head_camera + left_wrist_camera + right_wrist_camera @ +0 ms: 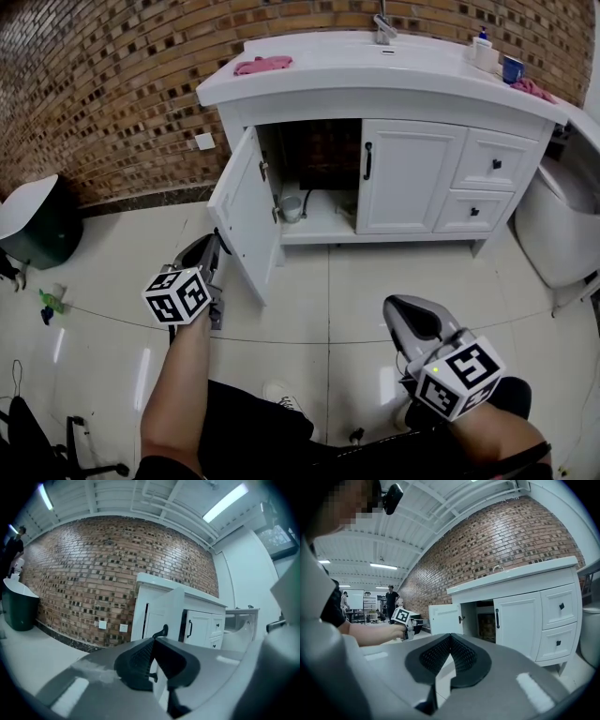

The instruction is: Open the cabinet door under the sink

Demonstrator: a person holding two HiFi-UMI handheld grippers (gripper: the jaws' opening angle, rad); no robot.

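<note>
Left gripper (153, 639): jaws closed tip to tip, nothing between them. Well off to its left stands a dark green bin (37, 223); contents not visible.

Just ahead of the tips is the cabinet door (242, 211). It is white and panelled, swung wide open on its left-hand hinges. Its black handle (162, 631) shows right above my fingertips; whether it touches them I cannot tell.

Beyond the door, the open compartment (323, 223) holds a small grey fitting (292, 208) on its floor, and brick shows at the back. Further right of this gripper, the second door (410, 175) is shut, its black handle vertical. Two drawers (494, 164) are shut as well.

On the countertop (375, 70) above, left to right: pink cloth (262, 65), faucet (382, 28), bottle (482, 47), blue cup (512, 67).

Right gripper (450, 635): jaws closed, empty. The cabinet stands well ahead of it.
</note>
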